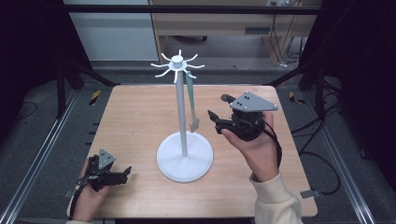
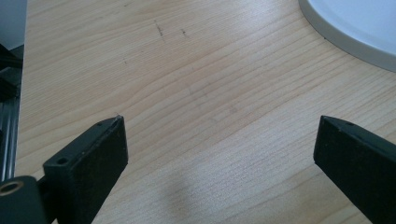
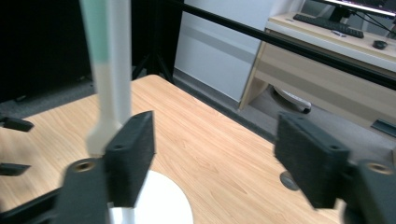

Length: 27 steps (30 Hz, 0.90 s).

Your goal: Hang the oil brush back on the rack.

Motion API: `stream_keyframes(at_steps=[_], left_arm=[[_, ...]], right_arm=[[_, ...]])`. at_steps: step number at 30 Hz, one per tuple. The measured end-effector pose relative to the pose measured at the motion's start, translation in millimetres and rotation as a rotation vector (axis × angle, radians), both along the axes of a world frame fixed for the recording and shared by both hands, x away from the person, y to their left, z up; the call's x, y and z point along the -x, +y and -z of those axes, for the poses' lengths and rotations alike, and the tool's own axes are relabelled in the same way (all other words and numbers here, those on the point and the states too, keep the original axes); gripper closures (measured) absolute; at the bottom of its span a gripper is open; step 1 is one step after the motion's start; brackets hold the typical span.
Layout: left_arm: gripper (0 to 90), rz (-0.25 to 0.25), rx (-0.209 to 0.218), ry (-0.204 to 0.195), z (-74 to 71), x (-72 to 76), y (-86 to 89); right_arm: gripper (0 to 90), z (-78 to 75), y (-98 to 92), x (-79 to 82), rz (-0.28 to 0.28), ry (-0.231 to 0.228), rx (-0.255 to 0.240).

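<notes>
Table [image 1: 140,112] of light wood, seen from the high view, with a person's forearms entering from the near edge. At the near left corner, the left gripper [image 1: 122,176] is held low over the tabletop by the left hand [image 1: 88,198], its grey three-cornered plate [image 1: 105,159] facing up and its jaws directed toward the stand. In the left gripper view the left gripper [image 2: 219,154] is seen with its two black jaws spread wide apart, with nothing between them but bare wood grain; the rim of the stand's round base [image 2: 345,32] is visible at the upper right.

At the centre of the table a white stand [image 1: 181,112] is set upright: a round base [image 1: 185,156], a slim pole and a crown of curved hooks [image 1: 177,65] at the top. From one hook a pale green utensil [image 1: 191,100] is hung, its whitish lower end lying just right of the pole, above the base.

At the right, the right gripper [image 1: 214,120] is held raised by the right hand [image 1: 257,144], with its jaws directed left toward the hanging utensil and near its lower end. In the right gripper view the right gripper [image 3: 215,154] is shown parted, with nothing gripped; the utensil [image 3: 100,70] and the pole [image 3: 120,60] are seen close behind the left jaw, outside the gap. A cream sleeve [image 1: 275,200] covers the right forearm.
</notes>
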State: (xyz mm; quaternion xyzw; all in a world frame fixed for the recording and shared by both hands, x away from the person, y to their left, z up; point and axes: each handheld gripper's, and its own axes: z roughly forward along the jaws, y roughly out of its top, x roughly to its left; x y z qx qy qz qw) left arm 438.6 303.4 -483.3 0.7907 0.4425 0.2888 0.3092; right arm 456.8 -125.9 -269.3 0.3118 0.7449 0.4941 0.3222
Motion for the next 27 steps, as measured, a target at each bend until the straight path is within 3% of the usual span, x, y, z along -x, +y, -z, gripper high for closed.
stream_keyframes(at_steps=[6, 12, 27], left_arm=[[2.5, 0.000, -0.002, -0.001, -0.1, 0.4, 0.3], [2.5, -0.007, -0.003, -0.010, -0.6, 0.9, 1.1], [2.2, -0.045, 0.003, -0.040, -4.3, 1.9, 4.0]], right_arm=[[15.6, 15.0, -12.4, -11.0, 0.043, 0.020, 0.026], [9.8, 37.6, -30.2, -24.8, 0.073, 0.049, 0.029], [12.3, 100.4, -64.5, -43.0, 0.172, 0.193, 0.083]])
